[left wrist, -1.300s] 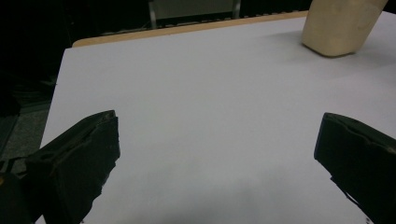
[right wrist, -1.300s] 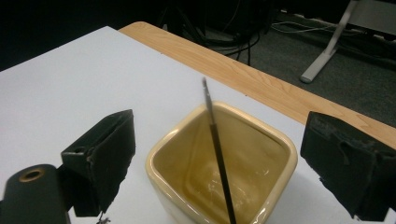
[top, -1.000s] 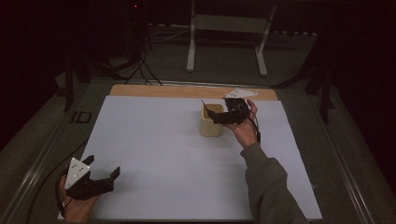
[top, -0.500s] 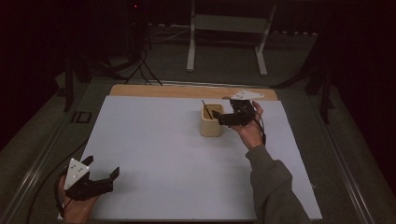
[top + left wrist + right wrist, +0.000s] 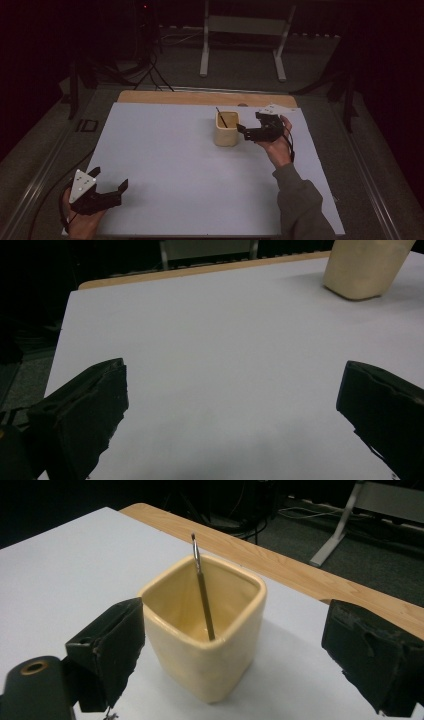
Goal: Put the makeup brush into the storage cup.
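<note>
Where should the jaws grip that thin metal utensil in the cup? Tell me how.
Grip the looped top of the utensil, coming from above: it leans against the far wall of the cream cup and sticks out past the rim, while the rest sits inside.

You are working in dim light, the white mat [image 5: 165,165] glowing palest, surroundings sinking into black, near jaws blurring, the cup [image 5: 207,635] casting a soft shadow.

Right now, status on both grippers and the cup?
Right gripper open, jaws beside the yellow cup, no contact seen. Thin metal tool leans inside cup. Left gripper open, holding nothing, near table edge. Nothing in the way.
</note>
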